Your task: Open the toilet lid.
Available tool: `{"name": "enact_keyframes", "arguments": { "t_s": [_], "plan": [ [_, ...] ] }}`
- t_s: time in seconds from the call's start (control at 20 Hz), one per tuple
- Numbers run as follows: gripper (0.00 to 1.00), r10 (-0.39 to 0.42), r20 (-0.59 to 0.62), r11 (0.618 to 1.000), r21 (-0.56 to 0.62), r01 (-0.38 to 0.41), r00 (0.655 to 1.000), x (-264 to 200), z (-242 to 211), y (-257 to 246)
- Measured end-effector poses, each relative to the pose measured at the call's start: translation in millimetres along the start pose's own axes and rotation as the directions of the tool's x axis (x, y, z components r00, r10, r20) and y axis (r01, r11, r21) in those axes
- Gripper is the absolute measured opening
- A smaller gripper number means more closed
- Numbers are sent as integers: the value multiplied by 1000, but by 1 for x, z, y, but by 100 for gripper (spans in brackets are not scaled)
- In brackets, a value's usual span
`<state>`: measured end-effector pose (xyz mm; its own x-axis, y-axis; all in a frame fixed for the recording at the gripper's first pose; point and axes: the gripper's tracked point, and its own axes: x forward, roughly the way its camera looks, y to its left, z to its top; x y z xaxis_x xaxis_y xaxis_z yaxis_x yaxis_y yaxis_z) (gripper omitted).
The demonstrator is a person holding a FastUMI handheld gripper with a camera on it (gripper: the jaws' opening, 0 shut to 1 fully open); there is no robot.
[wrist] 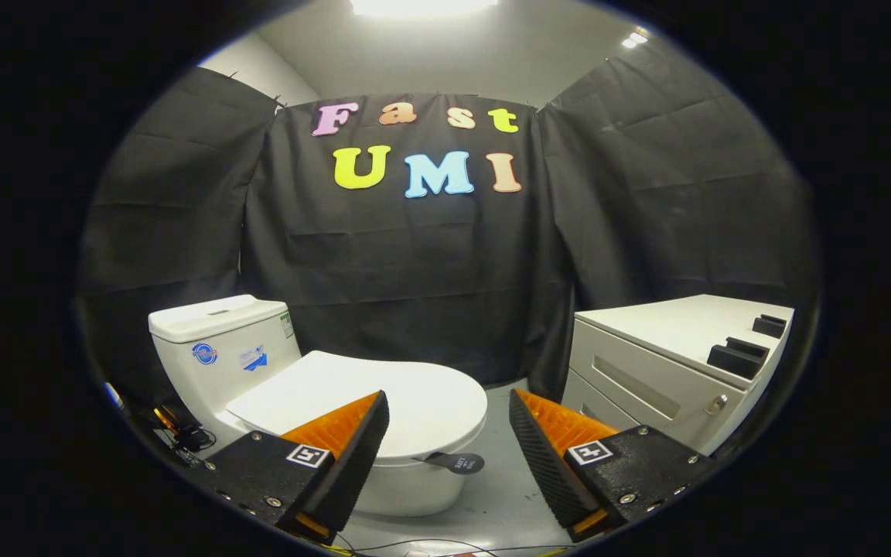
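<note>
Gripper view: I held the fingers spread and empty above the closed toilet lid, lower centre; next, hooking its small front tab.

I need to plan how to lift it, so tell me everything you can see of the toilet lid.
The white, glossy oval toilet lid lies shut and flat on the white toilet bowl, hinged below the white tank. It looks like smooth plastic. A small dark tab sticks out at its front rim. The open tool is just before that rim, touching nothing; one finger overlaps the lid's near edge.
</note>
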<state>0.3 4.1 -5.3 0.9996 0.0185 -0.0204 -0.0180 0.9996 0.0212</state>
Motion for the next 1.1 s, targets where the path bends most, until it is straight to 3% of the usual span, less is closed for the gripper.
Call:
{"name": "enact_keyframes", "arguments": {
  "t_s": [0.35, 0.6, 0.9, 1.1],
  "plan": [
    [96, 12, -4, 1000, 17, -12, 1000, 2, 0, 2],
    [96, 90, -14, 992, 92, -89, 996, 6, 1, 13],
    [96, 172, -74, 970, 188, -155, 982, 21, -10, 12],
    [96, 231, -128, 928, 326, -179, 965, 31, -27, 9]
  ]
}}
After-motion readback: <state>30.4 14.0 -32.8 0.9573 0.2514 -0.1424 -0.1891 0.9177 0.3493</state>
